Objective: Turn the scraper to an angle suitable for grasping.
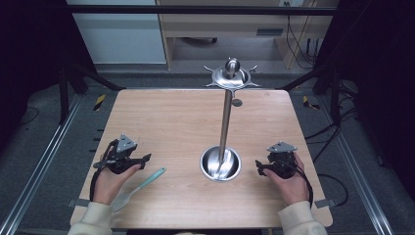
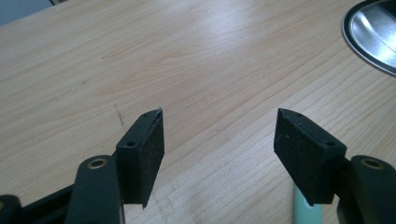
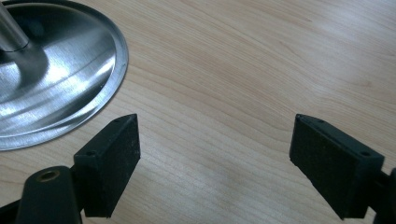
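A steel stand rises from a round dished base at the table's middle front, its pole ending in a hooked crown. A pale green spatula lies flat to the left of the base. My left gripper rests on the table just left of the spatula, jaws open over bare wood; the spatula's handle shows by its right jaw. My right gripper sits right of the base, open and holding nothing, with the base's rim to its left.
The wooden table has rounded corners and a metal frame rail along each side. A small round grey disc lies on the far part of the table behind the pole.
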`<control>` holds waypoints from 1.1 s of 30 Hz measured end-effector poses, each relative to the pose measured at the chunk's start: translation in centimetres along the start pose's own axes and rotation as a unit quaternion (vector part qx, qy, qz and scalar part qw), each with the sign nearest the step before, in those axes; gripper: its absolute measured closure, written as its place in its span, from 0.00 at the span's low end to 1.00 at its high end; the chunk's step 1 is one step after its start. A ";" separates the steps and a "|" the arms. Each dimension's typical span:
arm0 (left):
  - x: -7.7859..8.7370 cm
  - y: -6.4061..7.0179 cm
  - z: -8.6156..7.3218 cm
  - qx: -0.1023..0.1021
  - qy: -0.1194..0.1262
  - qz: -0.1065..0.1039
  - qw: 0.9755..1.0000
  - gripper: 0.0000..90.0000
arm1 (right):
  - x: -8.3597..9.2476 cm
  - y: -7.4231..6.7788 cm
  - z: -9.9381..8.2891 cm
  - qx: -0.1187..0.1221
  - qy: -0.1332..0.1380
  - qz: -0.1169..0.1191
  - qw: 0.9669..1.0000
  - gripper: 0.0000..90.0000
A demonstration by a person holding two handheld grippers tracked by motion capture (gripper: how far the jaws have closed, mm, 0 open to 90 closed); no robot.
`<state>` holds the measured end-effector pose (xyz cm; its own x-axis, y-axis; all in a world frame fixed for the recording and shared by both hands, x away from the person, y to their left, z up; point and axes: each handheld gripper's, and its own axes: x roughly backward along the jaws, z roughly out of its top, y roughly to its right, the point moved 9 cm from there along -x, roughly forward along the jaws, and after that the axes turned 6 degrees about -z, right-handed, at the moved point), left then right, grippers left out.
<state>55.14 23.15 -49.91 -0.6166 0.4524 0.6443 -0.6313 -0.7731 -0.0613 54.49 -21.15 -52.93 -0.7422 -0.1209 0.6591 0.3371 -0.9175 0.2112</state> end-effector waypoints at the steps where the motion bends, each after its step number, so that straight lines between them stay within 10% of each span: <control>1: 0.0 0.1 -0.1 -0.003 -0.003 -0.001 1.000 0.40 | 0.0 0.0 0.0 -0.001 -0.001 -0.001 1.000 0.19; 20: -0.7 1.2 -1.4 -0.006 -0.058 -0.029 0.998 0.96 | -0.3 0.0 -0.2 0.001 -0.009 -0.001 1.000 0.21; 33: -2.1 2.1 -2.7 -0.012 -0.102 -0.057 0.993 1.00 | -0.4 -0.2 -0.2 -0.001 -0.010 0.002 1.000 0.21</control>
<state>53.86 21.81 -53.41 -0.4341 0.4346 0.7891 -0.7038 -0.7104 0.0041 54.61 -21.04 -53.38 -0.7290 -0.1160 0.6747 0.3385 -0.9177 0.2080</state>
